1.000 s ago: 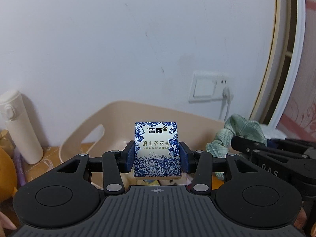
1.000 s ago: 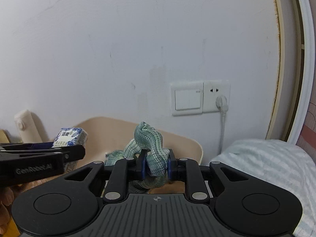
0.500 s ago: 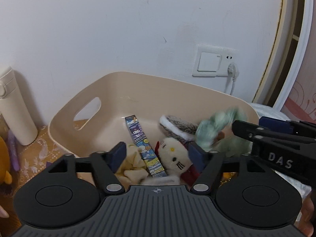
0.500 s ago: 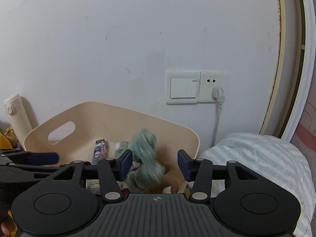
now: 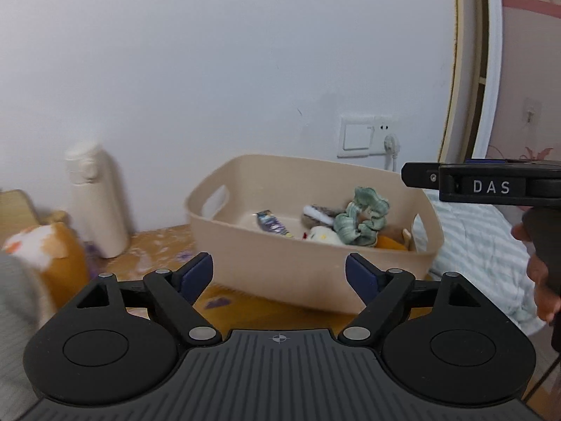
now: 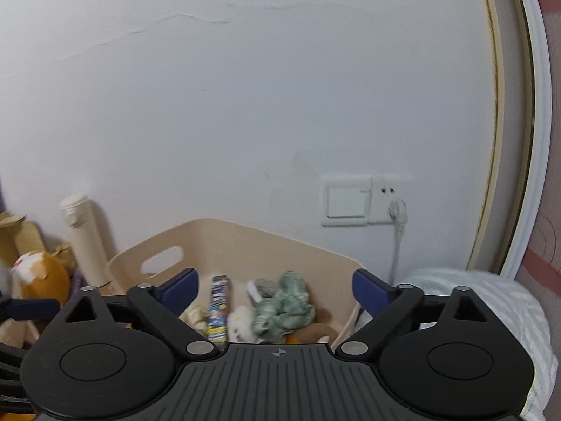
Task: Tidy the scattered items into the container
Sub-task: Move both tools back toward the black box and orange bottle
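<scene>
A beige plastic basket (image 5: 315,266) (image 6: 242,245) stands against the white wall. Inside it lie a green checked scrunchie (image 5: 361,219) (image 6: 284,307), a white plush toy (image 5: 320,235) (image 6: 240,322), a grey-and-white fuzzy item (image 5: 315,212) and a blue printed packet (image 5: 271,222) (image 6: 219,310). My left gripper (image 5: 278,275) sits back from the basket's near wall, jaws still opening, nothing between them. My right gripper (image 6: 275,291) hangs over the basket's near edge, jaws still opening and empty; its finger (image 5: 455,180) shows in the left wrist view. The tissue pack is out of sight.
A cream flask (image 5: 96,203) (image 6: 84,238) stands left of the basket. An orange-and-white plush (image 5: 45,249) (image 6: 38,277) sits further left. Striped white bedding (image 5: 480,256) (image 6: 491,301) lies to the right. A wall switch and plugged socket (image 6: 364,203) are behind the basket.
The left gripper let go of the blue tissue pack and the right one dropped the green scrunchie into the basket. Both opened wide and pulled back from the basket.
</scene>
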### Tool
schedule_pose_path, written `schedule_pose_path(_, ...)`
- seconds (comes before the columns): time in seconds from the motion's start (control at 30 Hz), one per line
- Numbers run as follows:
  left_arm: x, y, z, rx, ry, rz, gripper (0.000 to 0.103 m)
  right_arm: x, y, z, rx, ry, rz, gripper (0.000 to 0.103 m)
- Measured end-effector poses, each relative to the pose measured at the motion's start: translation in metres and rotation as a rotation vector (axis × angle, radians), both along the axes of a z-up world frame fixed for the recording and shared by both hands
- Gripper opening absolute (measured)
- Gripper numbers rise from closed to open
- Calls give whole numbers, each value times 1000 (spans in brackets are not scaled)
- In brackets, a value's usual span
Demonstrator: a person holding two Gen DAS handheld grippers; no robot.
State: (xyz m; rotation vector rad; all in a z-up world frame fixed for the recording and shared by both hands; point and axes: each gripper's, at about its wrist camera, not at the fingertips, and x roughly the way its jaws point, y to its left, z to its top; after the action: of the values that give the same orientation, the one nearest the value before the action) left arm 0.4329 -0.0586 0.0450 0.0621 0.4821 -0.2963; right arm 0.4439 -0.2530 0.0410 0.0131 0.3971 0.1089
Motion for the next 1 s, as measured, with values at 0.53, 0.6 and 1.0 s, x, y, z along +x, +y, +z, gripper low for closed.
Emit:
schedule_pose_path(0.53,-65,66,-55,-45,-5,99,86,-75,78,-82,-61,96,116,102)
schedule_pose_path(0.6,-62,66,-64,-27,-7,97,86,-76,90,-93,-109,94,113,102)
schedule_pose_path(1.0,-46,86,-91,-28,15,131,86,-58,118,-118,-127,174,188,102)
